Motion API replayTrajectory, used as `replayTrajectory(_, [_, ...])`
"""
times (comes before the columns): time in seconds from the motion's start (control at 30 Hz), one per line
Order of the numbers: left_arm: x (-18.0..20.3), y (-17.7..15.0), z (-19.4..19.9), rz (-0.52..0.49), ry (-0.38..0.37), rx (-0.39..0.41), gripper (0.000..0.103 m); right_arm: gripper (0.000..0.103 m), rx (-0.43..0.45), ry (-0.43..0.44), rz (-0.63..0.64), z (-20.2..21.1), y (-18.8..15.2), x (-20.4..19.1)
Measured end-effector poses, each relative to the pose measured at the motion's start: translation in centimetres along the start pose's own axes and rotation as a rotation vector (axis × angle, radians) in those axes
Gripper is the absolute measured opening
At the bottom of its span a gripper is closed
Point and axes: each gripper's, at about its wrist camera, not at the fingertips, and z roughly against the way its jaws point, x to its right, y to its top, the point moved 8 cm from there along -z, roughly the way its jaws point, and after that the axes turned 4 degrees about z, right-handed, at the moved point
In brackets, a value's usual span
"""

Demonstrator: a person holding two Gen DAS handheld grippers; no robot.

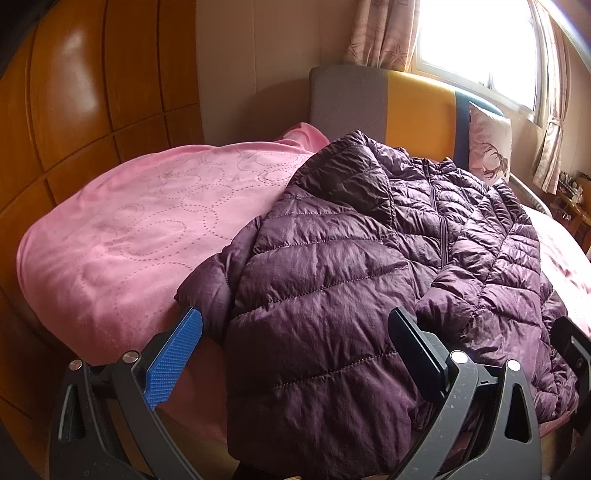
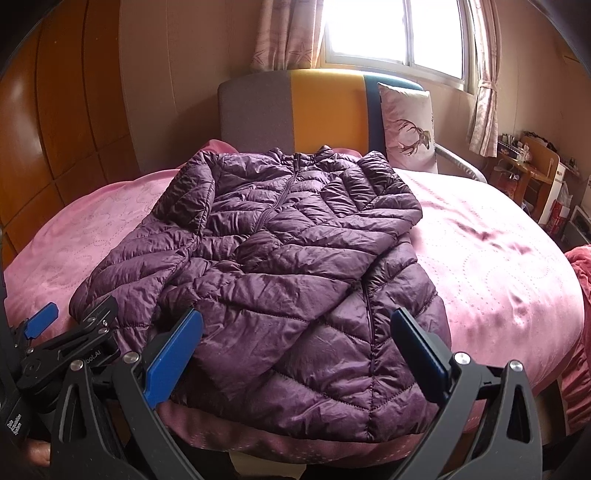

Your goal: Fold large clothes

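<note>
Lying flat on the pink bed cover, the purple puffy jacket had its front side up and its zipper closed down the middle. Its collar pointed at the headboard, which was grey, yellow and dark blue. Its bottom edge hung a little over the near side of the bed. Both sleeves were folded in over the chest of the jacket. The left gripper sat low by the near left part of the jacket, with its jaws wide apart and nothing between them. Its blue pad was over the pink cover, just beside the jacket's edge. The right gripper sat low by the jacket's bottom edge, and its jaws were wide apart too, holding nothing. In the right wrist view, the left gripper showed at the far left, near the jacket's corner. A white pillow with a deer picture leaned on the headboard. Brown wooden closet doors stood on the left, and a bright window with curtains was behind the bed.
</note>
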Motion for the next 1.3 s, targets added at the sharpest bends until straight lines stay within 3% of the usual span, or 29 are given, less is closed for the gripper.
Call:
replayTrajectory(0.67, [0.1,-0.5,-1.2,-0.028,0.006,-0.05,0.1,0.101,0.012,0.02,-0.025,-0.1,-0.2,0.7])
replayTrajectory(1.3, [2.8,0.8,-2.2,-0.085,-0.056,-0.058,0.1,0.101,0.019,-0.004,-0.003,-0.9,0.6,1.1])
